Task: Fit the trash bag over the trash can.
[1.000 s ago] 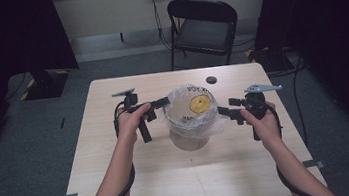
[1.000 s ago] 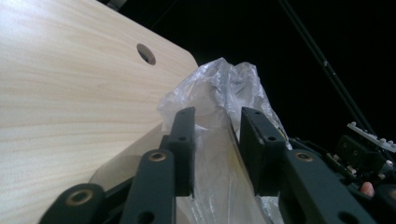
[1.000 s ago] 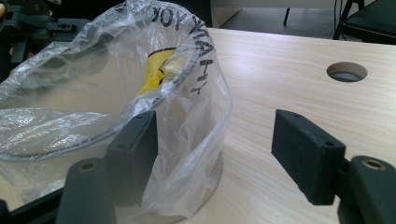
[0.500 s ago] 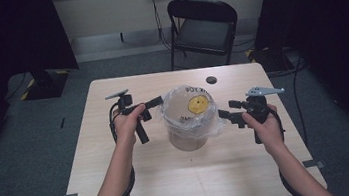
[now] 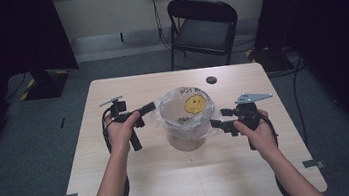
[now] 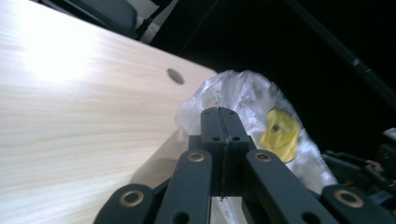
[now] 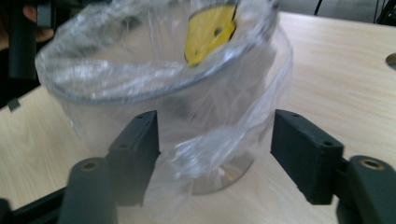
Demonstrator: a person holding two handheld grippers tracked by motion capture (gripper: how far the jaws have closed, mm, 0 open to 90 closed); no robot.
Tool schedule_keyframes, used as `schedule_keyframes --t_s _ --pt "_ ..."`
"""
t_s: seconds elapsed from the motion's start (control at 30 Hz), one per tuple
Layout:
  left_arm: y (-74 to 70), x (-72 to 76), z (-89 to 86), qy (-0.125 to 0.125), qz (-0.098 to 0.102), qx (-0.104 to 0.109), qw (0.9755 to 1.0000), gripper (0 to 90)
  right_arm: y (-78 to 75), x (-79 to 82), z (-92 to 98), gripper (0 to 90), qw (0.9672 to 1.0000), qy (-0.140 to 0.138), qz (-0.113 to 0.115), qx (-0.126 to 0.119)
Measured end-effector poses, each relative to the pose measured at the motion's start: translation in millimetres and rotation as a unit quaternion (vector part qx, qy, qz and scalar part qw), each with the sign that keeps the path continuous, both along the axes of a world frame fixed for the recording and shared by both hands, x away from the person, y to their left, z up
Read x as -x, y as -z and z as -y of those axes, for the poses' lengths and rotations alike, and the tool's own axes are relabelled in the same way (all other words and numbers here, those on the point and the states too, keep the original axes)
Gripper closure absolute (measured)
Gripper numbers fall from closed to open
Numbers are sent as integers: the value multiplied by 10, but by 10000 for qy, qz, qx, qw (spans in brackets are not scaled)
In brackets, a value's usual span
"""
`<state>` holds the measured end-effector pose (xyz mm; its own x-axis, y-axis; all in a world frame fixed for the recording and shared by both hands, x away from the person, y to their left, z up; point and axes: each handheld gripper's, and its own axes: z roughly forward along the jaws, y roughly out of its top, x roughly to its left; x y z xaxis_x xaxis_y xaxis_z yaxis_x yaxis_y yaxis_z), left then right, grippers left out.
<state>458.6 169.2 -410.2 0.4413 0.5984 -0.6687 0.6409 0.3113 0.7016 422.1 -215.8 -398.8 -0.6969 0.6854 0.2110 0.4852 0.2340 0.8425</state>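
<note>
A metal bucket [image 5: 185,136] stands mid-table, lined with a clear plastic bag [image 5: 179,100] that bears a yellow smiley print [image 5: 193,104]. My left gripper [image 5: 152,106] is at the bag's left rim. In the left gripper view its jaws [image 6: 220,112] are pressed together on the bag's edge [image 6: 243,88]. My right gripper [image 5: 217,122] sits at the bucket's right side, lower down. In the right gripper view it is open [image 7: 215,121]. A hanging fold of the bag [image 7: 201,140] lies loosely between its two pads, apart from both.
The light wooden table [image 5: 182,177] has a dark round hole [image 5: 211,80] behind the bucket. A black folding chair [image 5: 202,26] stands beyond the far edge. Cables trail from both grippers along the person's forearms. Dark curtains flank the room.
The left gripper has drifted a little left at the bag's rim, and the bag looks drawn out that way. The right hand has shifted slightly nearer and leftward.
</note>
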Motion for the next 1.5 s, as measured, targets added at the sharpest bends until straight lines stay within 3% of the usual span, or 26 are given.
schedule_keyframes --t_s 0.1,0.27,0.5,0.6,0.67,0.8,0.9,0.93,0.97,1.03,1.1,1.23,1.3,1.33,1.43,1.5 --pt "75 61 -13 -89 -41 -86 9999 900 48 4 -44 402 9995 -99 -18 296" --pt "215 169 10 -6 -212 -111 9997 900 93 -49 -57 549 9995 -59 -130 279" --pt "272 258 -32 -5 -211 -106 9997 900 150 -185 -84 798 9990 -151 -176 381" --pt "296 286 -45 -49 -198 -105 9997 900 211 -243 -131 856 9982 -168 -266 516" --pt "305 290 -64 -92 -189 -116 9997 900 273 -278 -157 860 9973 -132 -302 650" --pt "299 265 -134 -146 -150 -48 9998 899 395 -343 -165 866 9968 -40 -408 689" --pt "250 245 -217 -378 -81 59 9992 716 396 -354 -151 832 9973 -1 -331 662" --pt "230 231 -241 -426 4 -29 9991 664 373 -352 -141 809 9977 14 -267 619" --pt "204 210 -255 -389 52 -60 9992 643 340 -344 -134 789 9980 36 -270 570" --pt "155 157 -261 -391 97 92 9991 603 260 -333 -122 784 9984 50 -177 536" --pt "113 94 -248 -375 163 -43 9992 545 182 -337 -110 772 9989 47 -120 444" --pt "130 -2 -177 -35 80 123 9999 571 97 -361 -85 679 9991 91 -16 414" --pt "134 -33 -145 183 -30 348 9992 662 79 -356 -73 628 9989 169 20 443" --pt "124 -47 -124 241 11 423 9988 686 79 -358 -67 613 9988 168 20 449" --pt "84 -84 -63 468 -32 450 9979 806 79 -382 -51 599 9989 165 23 433" --pt "63 -103 -39 567 -20 276 9980 875 78 -395 -48 597 9990 160 29 427"
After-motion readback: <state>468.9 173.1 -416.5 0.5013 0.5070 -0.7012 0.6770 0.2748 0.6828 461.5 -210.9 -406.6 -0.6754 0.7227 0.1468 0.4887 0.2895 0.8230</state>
